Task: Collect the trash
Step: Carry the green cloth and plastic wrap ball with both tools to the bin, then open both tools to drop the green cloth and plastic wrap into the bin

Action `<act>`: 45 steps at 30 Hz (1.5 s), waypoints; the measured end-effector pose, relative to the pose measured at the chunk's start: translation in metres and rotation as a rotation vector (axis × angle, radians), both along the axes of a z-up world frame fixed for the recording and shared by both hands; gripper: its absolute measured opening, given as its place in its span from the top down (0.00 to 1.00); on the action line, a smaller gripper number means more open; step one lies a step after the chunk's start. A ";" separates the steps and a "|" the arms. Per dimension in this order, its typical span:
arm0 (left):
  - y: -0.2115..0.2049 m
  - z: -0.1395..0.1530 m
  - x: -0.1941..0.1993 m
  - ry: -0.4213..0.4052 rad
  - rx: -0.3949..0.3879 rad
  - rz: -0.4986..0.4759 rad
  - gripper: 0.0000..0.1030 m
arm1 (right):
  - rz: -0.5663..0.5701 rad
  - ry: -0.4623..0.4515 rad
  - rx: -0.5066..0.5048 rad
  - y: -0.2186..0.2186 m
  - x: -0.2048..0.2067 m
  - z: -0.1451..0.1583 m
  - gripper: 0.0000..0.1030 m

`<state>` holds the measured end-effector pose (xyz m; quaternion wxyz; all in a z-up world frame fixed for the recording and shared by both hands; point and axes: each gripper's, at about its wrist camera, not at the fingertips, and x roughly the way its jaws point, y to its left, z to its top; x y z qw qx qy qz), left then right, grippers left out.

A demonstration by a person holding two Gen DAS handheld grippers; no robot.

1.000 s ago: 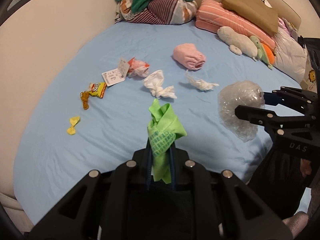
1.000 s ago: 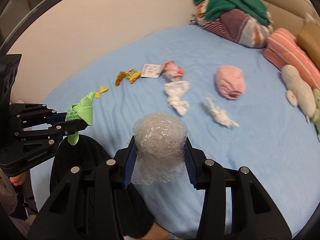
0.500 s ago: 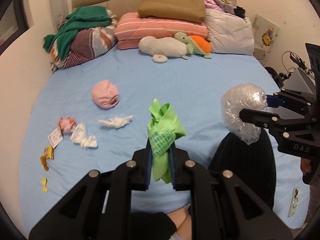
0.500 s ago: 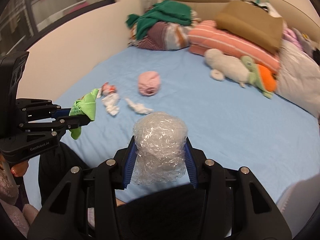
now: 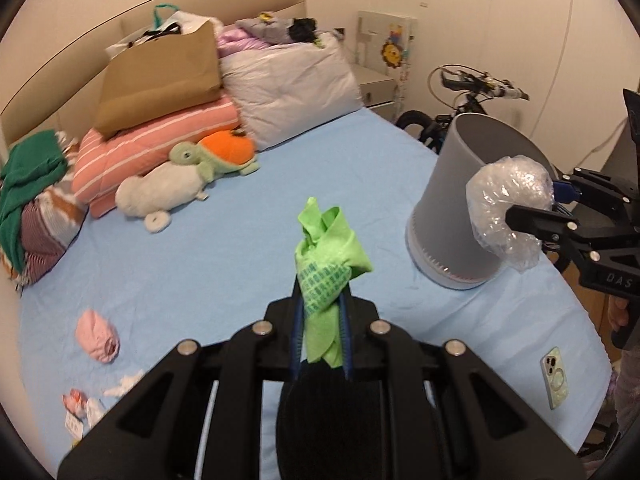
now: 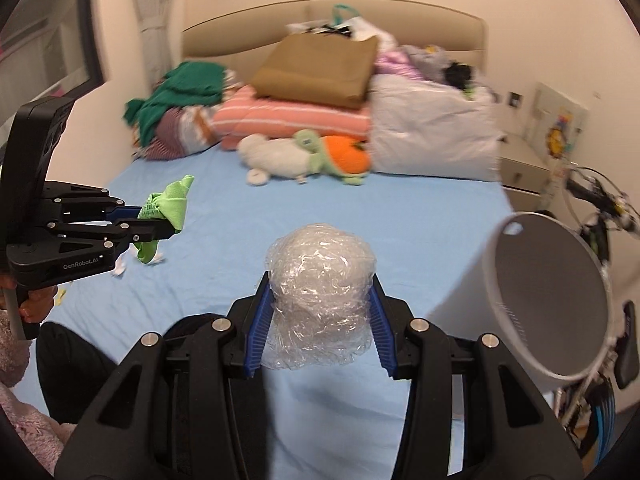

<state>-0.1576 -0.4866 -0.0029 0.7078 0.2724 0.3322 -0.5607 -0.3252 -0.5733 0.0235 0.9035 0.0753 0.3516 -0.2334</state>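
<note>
Right now we are gripping a crumpled green wrapper (image 5: 326, 256) in the left tool (image 5: 320, 320), whose jaws are standing narrow and pinching the wrapper's lower half while its twisted top is sticking out past the tips toward twelve o'clock. In the right wrist view that same left tool (image 6: 160, 224) is showing at nine o'clock, with the green wrapper (image 6: 168, 204) bulging off its end over the blue bed sheet (image 6: 360, 208).

We are clamping a ball of clear plastic film (image 6: 320, 292) in the right tool (image 6: 320, 320), the blue pads pressing on both flanks at a middling spread; the ball is swelling above and below the pads. From the left wrist view the right tool (image 5: 532, 208) is reaching in from three o'clock, and the plastic film (image 5: 508, 208) is overlapping the grey bin (image 5: 452, 200), which is sitting on the bed at about two o'clock. In the right wrist view the grey bin (image 6: 552, 300) is lying at three o'clock, tilted so that its open mouth is facing us, just beside the film ball.

More litter is lying on the bed sheet (image 5: 240, 220) at about eight o'clock in the left wrist view: white tissue (image 5: 124, 386) and a red-and-white wrapper (image 5: 74, 398), both small and partly cut off by the tool's black frame. A pink rolled cloth (image 5: 98, 336) is sitting just above them. The bin's inside is blurred, so we cannot tell what it is holding. A phone (image 5: 555, 378) is lying near the bed edge at four o'clock.
</note>
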 end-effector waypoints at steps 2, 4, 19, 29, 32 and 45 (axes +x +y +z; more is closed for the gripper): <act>-0.023 0.007 -0.016 -0.007 -0.013 -0.059 0.85 | -0.070 -0.014 -0.024 -0.017 -0.025 0.012 0.58; -0.048 0.015 -0.034 -0.004 -0.023 -0.124 0.85 | -0.136 -0.024 -0.051 -0.035 -0.049 0.025 0.58; -0.171 0.055 -0.132 -0.016 -0.067 -0.403 0.85 | -0.307 -0.041 -0.083 -0.114 -0.147 0.078 0.58; -0.212 0.053 -0.155 0.006 -0.050 -0.494 0.83 | -0.328 -0.024 -0.076 -0.150 -0.145 0.079 0.58; -0.223 0.049 -0.156 0.024 -0.041 -0.499 0.82 | -0.341 -0.030 -0.071 -0.159 -0.143 0.077 0.51; -0.229 0.038 -0.146 0.033 -0.035 -0.472 0.31 | -0.366 -0.014 -0.041 -0.180 -0.130 0.072 0.34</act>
